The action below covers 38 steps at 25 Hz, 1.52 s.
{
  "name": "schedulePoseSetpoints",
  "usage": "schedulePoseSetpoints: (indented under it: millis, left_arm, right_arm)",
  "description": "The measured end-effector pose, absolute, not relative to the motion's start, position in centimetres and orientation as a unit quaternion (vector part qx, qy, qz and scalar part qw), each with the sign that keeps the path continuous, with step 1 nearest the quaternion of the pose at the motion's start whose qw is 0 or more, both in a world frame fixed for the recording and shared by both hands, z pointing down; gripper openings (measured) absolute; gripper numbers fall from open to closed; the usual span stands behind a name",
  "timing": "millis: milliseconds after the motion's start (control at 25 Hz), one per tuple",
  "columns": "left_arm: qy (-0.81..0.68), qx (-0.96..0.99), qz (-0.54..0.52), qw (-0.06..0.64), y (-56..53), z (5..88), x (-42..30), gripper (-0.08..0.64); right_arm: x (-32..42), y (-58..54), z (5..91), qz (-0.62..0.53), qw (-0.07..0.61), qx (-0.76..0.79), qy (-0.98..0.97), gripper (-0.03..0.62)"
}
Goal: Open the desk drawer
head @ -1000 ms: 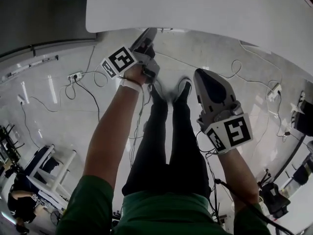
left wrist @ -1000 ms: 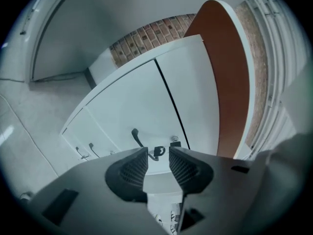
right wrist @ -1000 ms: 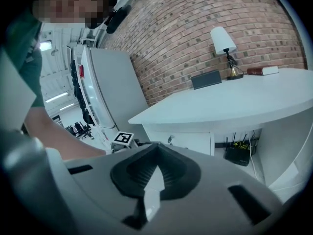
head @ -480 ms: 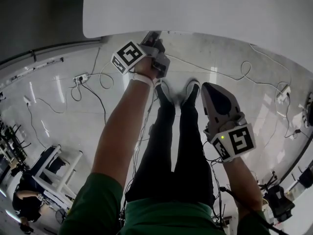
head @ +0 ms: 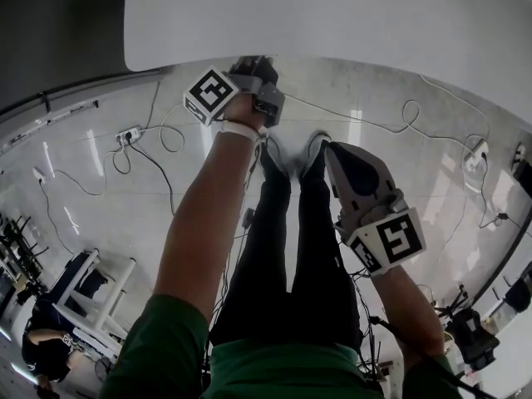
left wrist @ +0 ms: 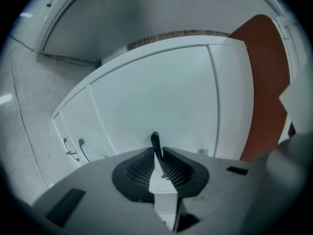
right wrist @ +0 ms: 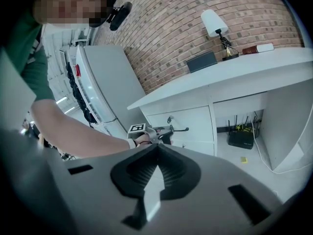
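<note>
The white desk (head: 332, 15) fills the top of the head view. Its drawer front (left wrist: 156, 97) faces my left gripper (left wrist: 156, 148), and the thin dark drawer handle (left wrist: 155, 142) stands upright between the two pads. The jaws are closing on the handle and the pads sit against it. In the right gripper view the left gripper (right wrist: 164, 131) is at the drawer (right wrist: 195, 119), just under the desk's edge. My right gripper (head: 339, 140) hangs apart over the floor beside my legs, jaws shut with nothing in them.
A lamp (right wrist: 213, 22) and a dark box stand on the desk top. A black router (right wrist: 241, 138) sits in the leg space below. Cables (head: 141, 135) trail over the floor. Two cabinet handles (left wrist: 73, 150) show left of the drawer, and a small lock (left wrist: 203, 152) to its right.
My left gripper has drawn in under the desk edge. The right gripper has shifted a little left, toward my legs.
</note>
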<state>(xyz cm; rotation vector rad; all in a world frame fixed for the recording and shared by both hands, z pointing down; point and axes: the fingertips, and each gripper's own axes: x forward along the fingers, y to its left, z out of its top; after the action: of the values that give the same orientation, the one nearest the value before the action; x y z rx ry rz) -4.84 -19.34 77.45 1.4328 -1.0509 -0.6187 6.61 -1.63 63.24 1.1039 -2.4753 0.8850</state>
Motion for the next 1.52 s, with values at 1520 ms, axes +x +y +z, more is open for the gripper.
schedulePoseSetpoints:
  millis: [1520]
  left_arm:
    - [-0.448,0.543,-0.301,0.643,-3.8,77.6,-5.5,0.028]
  right_arm:
    - [5.9,-2.1,62.6,0.297,0.164,0.385,-0.858,0.000]
